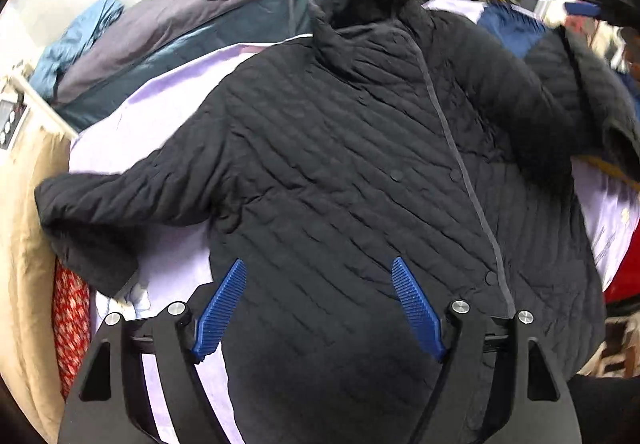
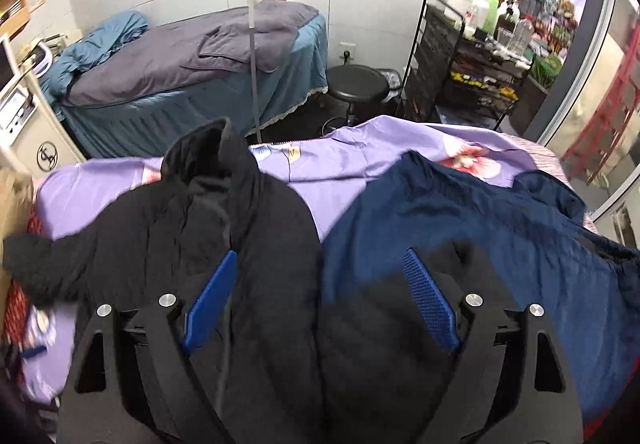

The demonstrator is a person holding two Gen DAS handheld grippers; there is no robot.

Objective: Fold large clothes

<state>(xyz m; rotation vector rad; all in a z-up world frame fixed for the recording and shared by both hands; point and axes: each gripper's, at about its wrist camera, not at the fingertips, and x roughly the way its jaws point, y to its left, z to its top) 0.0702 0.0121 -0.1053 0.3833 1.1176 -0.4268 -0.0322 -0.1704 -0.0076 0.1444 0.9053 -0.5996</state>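
Two grippers hang over a black quilted jacket spread on a bed with a lilac floral sheet. No brand, label or readable writing shows on the jacket; the only mark in sight is a round black emblem on a cream cabinet far off to the left of the right gripper, and its characters cannot be read.

The left gripper stands with its jaws wide apart, ribbed blue pads clear of the cloth, and nothing is pinched between them. Directly beneath and ahead of it lies the jacket's front: matte fabric stitched in narrow diagonal channels, a grey-edged placket running down it with flat round snaps, a stand-up collar at the far end, one sleeve stretched out to the left.

The right gripper is likewise spread wide and holds nothing; the jacket's dark bulk lies under and between its pads, blurred. Just to the right of it, touching the jacket, lies a navy garment of smoother, softly creased cloth. Beyond both stand a second bed with teal cover and grey quilt, a white gooseneck lamp, a round black stool and a black wire trolley of bottles.
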